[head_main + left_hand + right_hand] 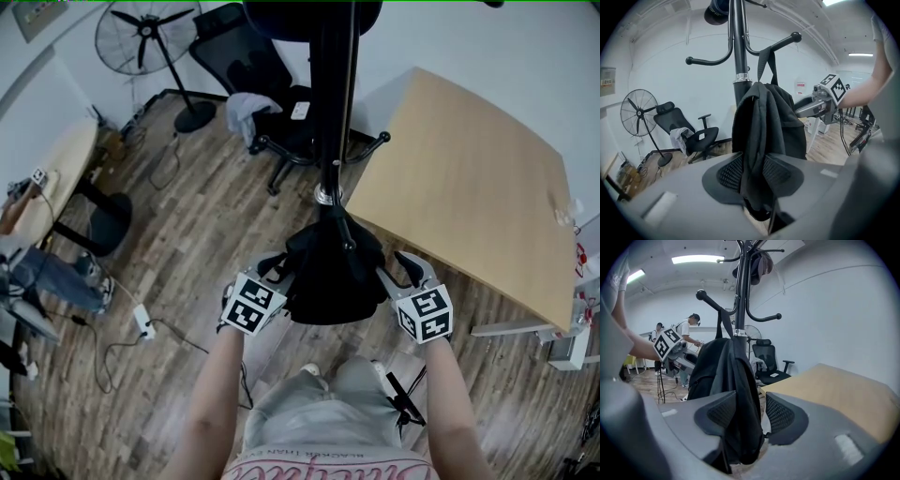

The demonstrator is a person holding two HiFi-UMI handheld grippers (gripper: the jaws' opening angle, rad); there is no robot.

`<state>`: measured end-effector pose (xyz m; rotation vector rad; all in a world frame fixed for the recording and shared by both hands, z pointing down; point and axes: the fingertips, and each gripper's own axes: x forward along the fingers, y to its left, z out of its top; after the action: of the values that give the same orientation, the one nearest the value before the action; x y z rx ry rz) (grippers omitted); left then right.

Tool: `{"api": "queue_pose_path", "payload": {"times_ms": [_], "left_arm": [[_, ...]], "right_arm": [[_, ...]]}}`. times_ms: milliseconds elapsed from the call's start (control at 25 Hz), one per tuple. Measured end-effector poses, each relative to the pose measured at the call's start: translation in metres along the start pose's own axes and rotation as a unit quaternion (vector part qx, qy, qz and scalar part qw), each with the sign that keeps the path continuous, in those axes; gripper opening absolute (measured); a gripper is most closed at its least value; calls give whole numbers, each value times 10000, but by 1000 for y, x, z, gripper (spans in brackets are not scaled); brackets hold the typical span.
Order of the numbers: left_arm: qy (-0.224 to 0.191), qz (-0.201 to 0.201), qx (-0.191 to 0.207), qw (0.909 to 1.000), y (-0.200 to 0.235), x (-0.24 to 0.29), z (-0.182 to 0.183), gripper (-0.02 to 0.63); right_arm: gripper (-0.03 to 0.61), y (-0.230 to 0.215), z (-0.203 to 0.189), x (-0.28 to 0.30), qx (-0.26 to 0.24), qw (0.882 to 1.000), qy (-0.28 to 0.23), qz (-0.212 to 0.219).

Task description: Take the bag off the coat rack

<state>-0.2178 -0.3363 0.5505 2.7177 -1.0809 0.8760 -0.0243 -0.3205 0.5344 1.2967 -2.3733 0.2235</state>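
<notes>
A black bag (333,272) hangs by its strap (766,61) from a hook (787,40) of the black coat rack (330,112). My left gripper (279,274) is at the bag's left side. In the left gripper view a fold of the bag (768,122) fills the gap of that gripper (753,171), and both pads press on the fabric. My right gripper (398,272) is at the bag's right side. In the right gripper view the bag (722,376) lies between the jaws of that gripper (751,416), against the left pad, with a slit of light before the right pad.
A wooden table (469,187) stands right of the rack, its corner close to the bag. Behind the rack are an office chair (272,94) and a standing fan (150,37). Cables and a power strip (141,323) lie on the floor at left. People (691,329) stand far back.
</notes>
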Motion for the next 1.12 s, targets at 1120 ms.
{"api": "queue_pose_path", "payload": {"times_ms": [1120], "left_arm": [[-48, 55, -493, 9988, 1, -4, -2, 55]], "right_arm": [[32, 16, -24, 30, 202, 9981, 500, -307]]}}
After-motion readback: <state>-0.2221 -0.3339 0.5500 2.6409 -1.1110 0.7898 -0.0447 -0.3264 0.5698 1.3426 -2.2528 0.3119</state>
